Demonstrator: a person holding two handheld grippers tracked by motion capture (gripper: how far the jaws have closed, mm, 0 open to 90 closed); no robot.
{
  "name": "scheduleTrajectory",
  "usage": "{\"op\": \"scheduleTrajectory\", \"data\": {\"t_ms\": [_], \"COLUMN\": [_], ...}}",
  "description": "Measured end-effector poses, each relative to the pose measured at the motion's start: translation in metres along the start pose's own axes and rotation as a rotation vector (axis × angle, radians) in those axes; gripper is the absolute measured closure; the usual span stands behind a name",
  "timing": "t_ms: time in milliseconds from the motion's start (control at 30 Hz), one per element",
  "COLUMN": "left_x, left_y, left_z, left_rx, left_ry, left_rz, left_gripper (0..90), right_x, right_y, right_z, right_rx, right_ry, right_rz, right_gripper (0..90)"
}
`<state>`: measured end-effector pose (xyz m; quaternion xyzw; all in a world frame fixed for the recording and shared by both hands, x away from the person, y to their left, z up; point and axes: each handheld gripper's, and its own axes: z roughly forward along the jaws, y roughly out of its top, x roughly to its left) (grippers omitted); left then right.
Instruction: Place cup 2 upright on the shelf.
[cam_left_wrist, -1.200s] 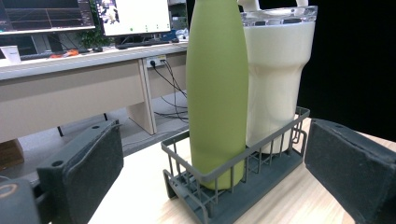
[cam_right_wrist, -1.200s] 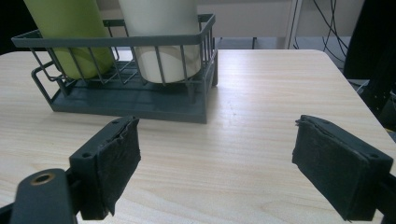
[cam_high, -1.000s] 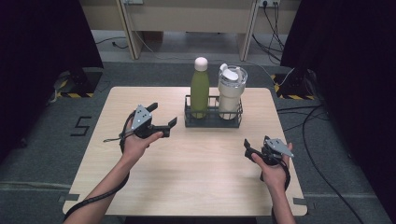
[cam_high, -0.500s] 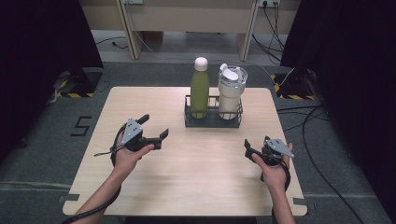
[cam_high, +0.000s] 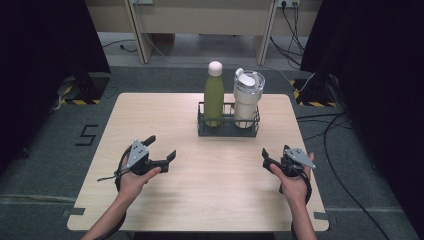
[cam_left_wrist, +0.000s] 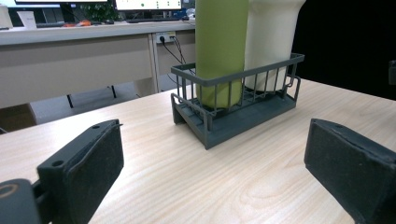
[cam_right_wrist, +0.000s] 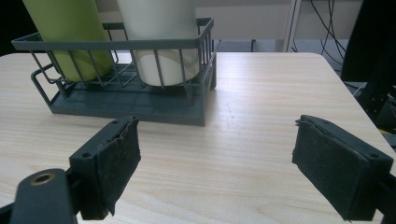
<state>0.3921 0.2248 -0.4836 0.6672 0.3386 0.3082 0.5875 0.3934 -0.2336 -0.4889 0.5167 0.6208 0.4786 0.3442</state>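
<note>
A dark wire basket (cam_high: 227, 131) stands at the table's far middle. It holds a green bottle (cam_high: 214, 97) with a white cap and a white lidded tumbler (cam_high: 247, 97), both upright. My left gripper (cam_high: 161, 147) hovers low over the table's left half, open, its jaws aimed toward the basket and nothing between them. In the left gripper view the basket (cam_left_wrist: 243, 123) lies ahead beyond the open left gripper (cam_left_wrist: 215, 135). My right gripper (cam_high: 275, 152) rests at the right front. Its jaws stand wide apart and empty in the right gripper view (cam_right_wrist: 217, 135), facing the basket (cam_right_wrist: 140, 105).
The wooden table (cam_high: 210, 200) is bare between the grippers and the front edge. Cables trail on the floor at the right (cam_high: 345, 130). A long desk (cam_high: 200, 15) stands beyond the table.
My left hand has drawn back toward the person and sunk lower over the table, away from the basket. The right hand has stayed where it was.
</note>
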Motion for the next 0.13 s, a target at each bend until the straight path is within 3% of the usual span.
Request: {"op": "scheduleTrajectory", "data": {"t_ms": [133], "left_x": [0.0002], "left_y": [-0.0015], "left_z": [0.0014], "left_rx": [0.005], "left_ry": [-0.004], "left_rz": [-0.002], "left_gripper": [4.4], "right_x": [-0.0011], "right_y": [-0.0001], "right_z": [-0.0006], "right_rx": [-0.001], "right_ry": [-0.001], "right_rz": [0.004], "right_gripper": [14.7]}}
